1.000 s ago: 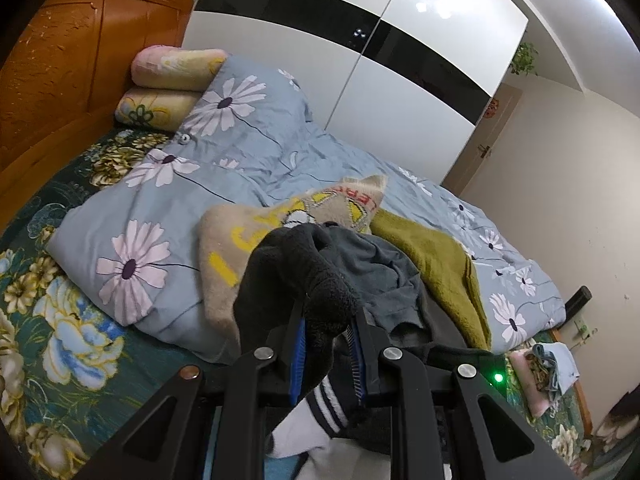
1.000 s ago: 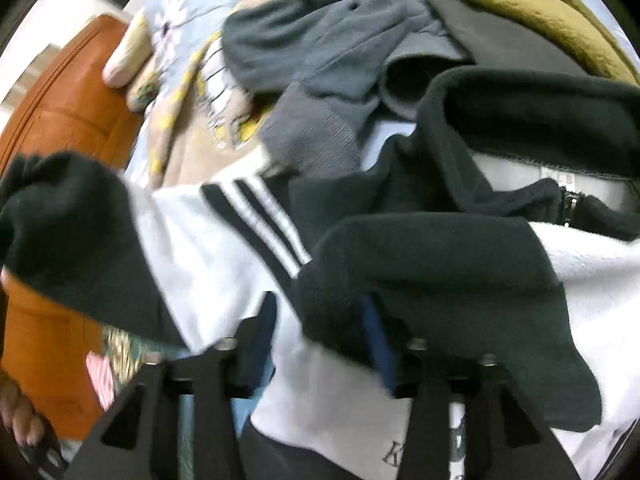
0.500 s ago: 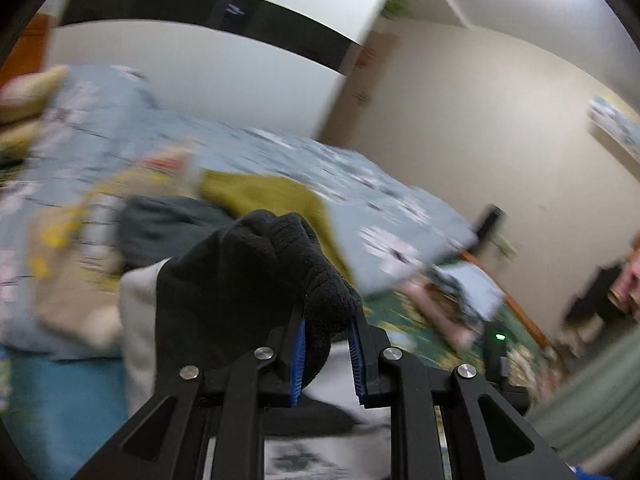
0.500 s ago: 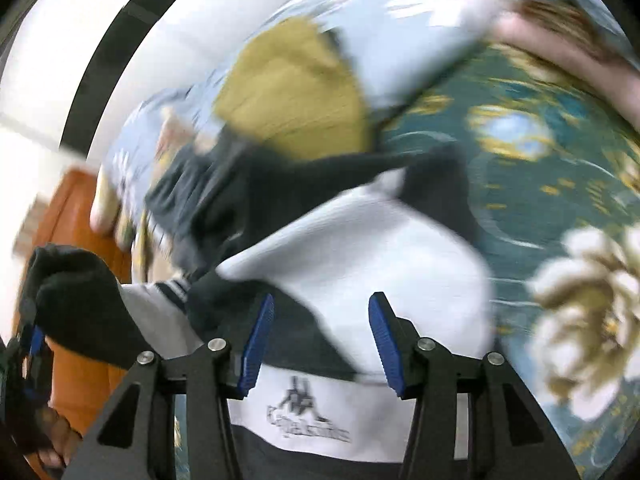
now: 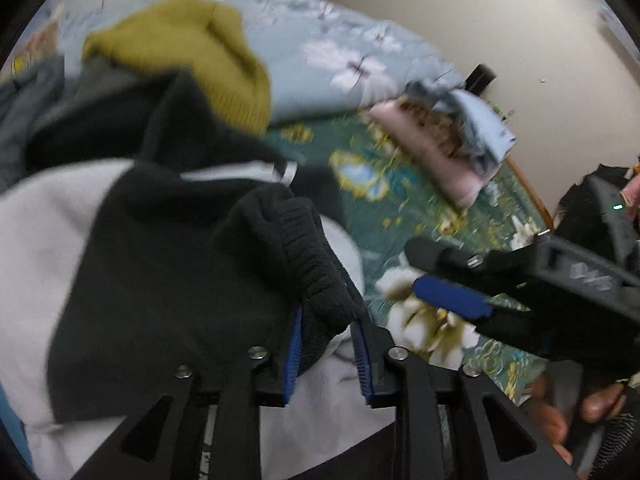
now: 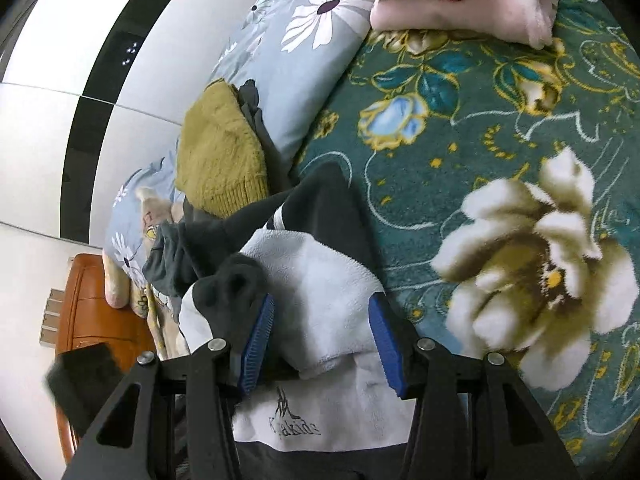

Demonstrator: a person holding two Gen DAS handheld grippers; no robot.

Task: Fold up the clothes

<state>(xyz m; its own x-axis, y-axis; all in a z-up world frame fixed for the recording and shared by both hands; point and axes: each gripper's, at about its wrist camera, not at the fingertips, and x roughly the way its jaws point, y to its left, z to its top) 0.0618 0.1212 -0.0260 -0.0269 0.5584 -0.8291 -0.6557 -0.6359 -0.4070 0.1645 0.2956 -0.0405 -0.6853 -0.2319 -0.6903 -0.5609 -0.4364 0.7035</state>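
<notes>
Left hand-held gripper (image 5: 327, 350) pinching black cuff (image 5: 304, 264) — right view adds wardrobe (image 6: 80, 92)

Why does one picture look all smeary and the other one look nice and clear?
The left wrist view is smeared by motion blur: the mustard sweater and folded pile look streaky, though the left gripper itself stays sharp. The right wrist view is mostly crisp, showing the jacket's logo clearly; only the big cream flower is a little soft. Both bend round at the edges from the fisheye lens.

Both wrist views close, facing bed (image 6: 460, 128); share jacket (image 5: 168, 264).
</notes>
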